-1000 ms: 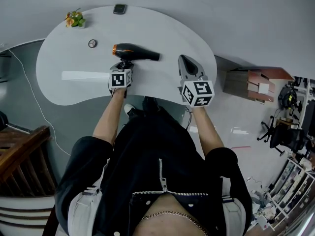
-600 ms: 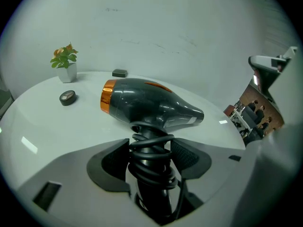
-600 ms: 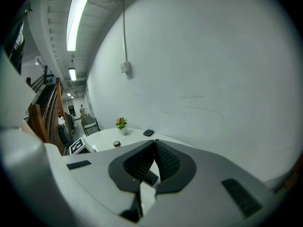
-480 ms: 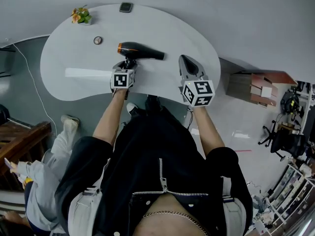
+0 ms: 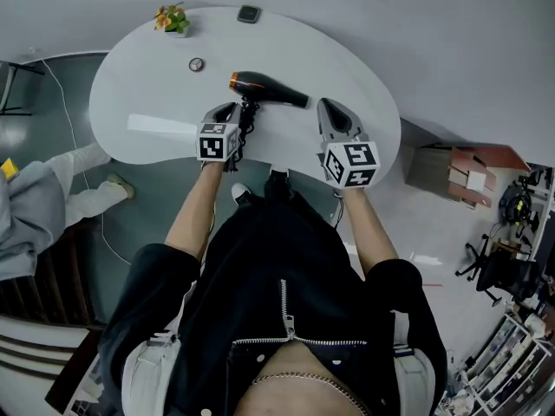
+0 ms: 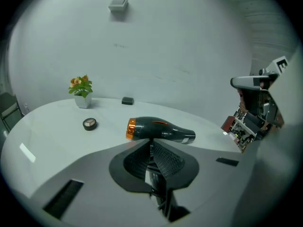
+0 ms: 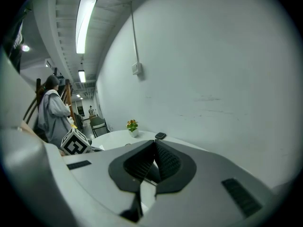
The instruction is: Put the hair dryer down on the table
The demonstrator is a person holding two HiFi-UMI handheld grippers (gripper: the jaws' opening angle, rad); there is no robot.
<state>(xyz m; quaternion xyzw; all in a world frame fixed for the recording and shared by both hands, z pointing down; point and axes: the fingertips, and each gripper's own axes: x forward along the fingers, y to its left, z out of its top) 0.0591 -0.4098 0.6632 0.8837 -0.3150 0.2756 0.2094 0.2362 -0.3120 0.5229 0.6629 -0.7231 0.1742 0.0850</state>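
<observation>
A: First, left tool (image 5: pixel 227 113)?
B: Just closed; jaws together, gripping nothing.
A: Then hair dryer (image 5: pixel 267 90)?
B: Lying flat on table (image 5: pixel 139 94), just off left tool's tip at 1 o'clock (orange end toward 9, nozzle toward 3).
A: And right tool (image 5: pixel 332 111)?
B: Closed too, empty, at 4 o'clock of hair dryer.

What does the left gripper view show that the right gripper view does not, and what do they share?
Only the left gripper view shows the black hair dryer with its orange end lying on the white table, a small round object nearby, and cluttered equipment at the right. Only the right gripper view shows ceiling light strips and a person in grey standing at the left. Both show the table, the potted flowers, a small dark device and a wall box.
</observation>
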